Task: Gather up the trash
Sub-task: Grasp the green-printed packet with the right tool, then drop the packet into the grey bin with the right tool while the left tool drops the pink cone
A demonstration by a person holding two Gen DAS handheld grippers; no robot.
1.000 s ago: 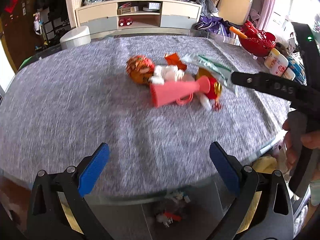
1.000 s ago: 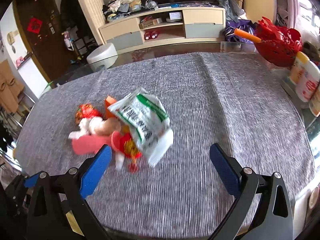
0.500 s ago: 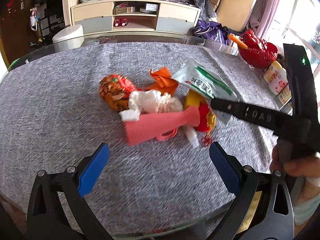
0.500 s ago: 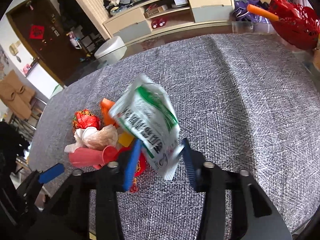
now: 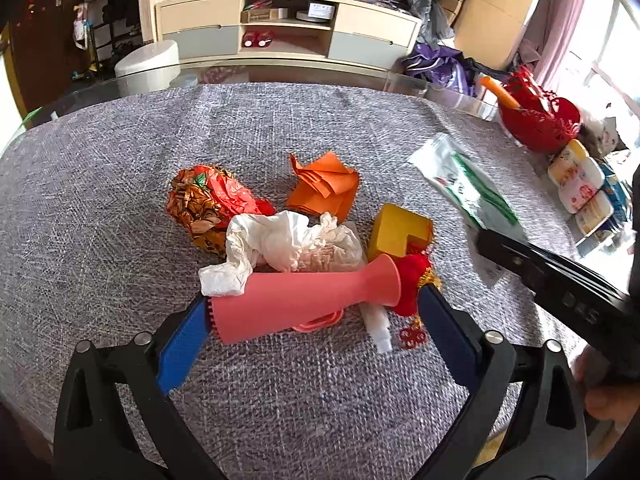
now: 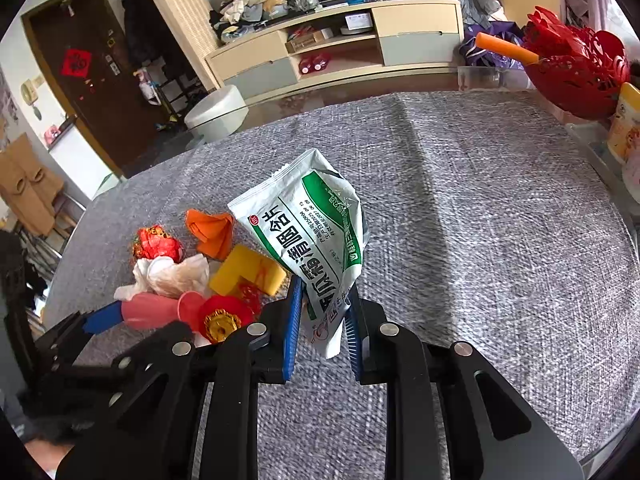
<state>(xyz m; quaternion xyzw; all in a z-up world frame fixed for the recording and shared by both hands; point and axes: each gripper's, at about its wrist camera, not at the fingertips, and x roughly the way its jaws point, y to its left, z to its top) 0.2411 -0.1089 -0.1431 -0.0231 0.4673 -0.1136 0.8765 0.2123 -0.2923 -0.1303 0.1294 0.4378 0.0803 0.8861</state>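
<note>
The grey-clothed table (image 5: 120, 128) is carrying a litter heap mid-surface. My left gripper (image 5: 316, 334) is straddling the pink horn (image 5: 304, 300), jaws wide, just narrowing slightly. My right gripper (image 6: 322, 326), having just closed, is pinching the white-and-green packet (image 6: 308, 236), lifting it toward the table's right edge.

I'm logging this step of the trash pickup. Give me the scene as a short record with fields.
surface: grey woven tablecloth on a glass-edged table
right gripper: has just been closing, now shut on the white and green packet, lifted off the cloth
left gripper: open, its fingers either side of the pink plastic horn, not clamped
pile: crumpled white tissue, orange folded paper, red-orange foil wrapper, yellow L-shaped block, red tasselled ornament
table edge: red basket
</note>
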